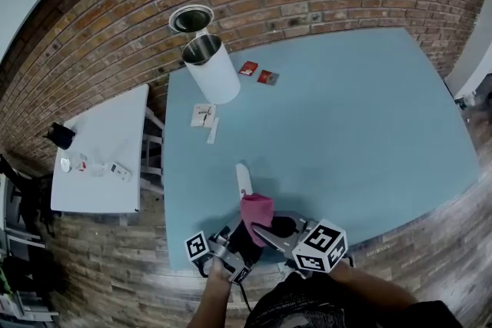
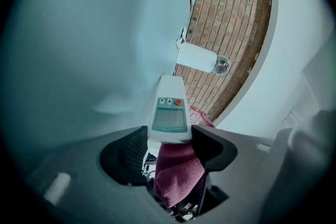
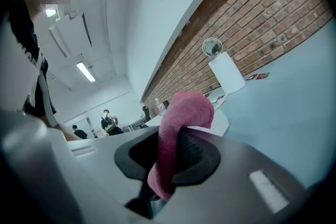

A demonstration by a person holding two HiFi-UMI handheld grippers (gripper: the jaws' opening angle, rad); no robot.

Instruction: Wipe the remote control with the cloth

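The left gripper (image 2: 168, 140) is clamping its two dark jaws on the near end of the slim white plastic remote control (image 2: 169, 110). It is holding the remote out level over the table, with the grey display and small orange button facing up. The right gripper (image 3: 176, 140) is pinching a pink terry cloth (image 3: 184, 113) between jaws that are standing almost together. The cloth is humping over the jaw tips, and a tail of it is hanging down behind the pads.

In the head view the two grippers are meeting at the near edge of the table, just in front of the person. There the cloth is bunching right against the held end of the remote, and the rest of the remote is projecting beyond it. In the left gripper view the cloth is lying below that held end, between the left jaws. It appears to be touching the underside, though contact is hard to confirm.

Further out, the pale blue table (image 1: 369, 127) is carrying a tall white cylindrical bin with a metal liner (image 1: 213, 71), two small red packets (image 1: 248, 67) and some white paper slips (image 1: 202, 115), all well apart from the work.

Wiping looks under way but far from finished. The cloth is only at the gripped end, and the display, buttons and far tip are showing bare. Nothing shows which parts are already clean. The cloth is yet to run along the face, sides and back.
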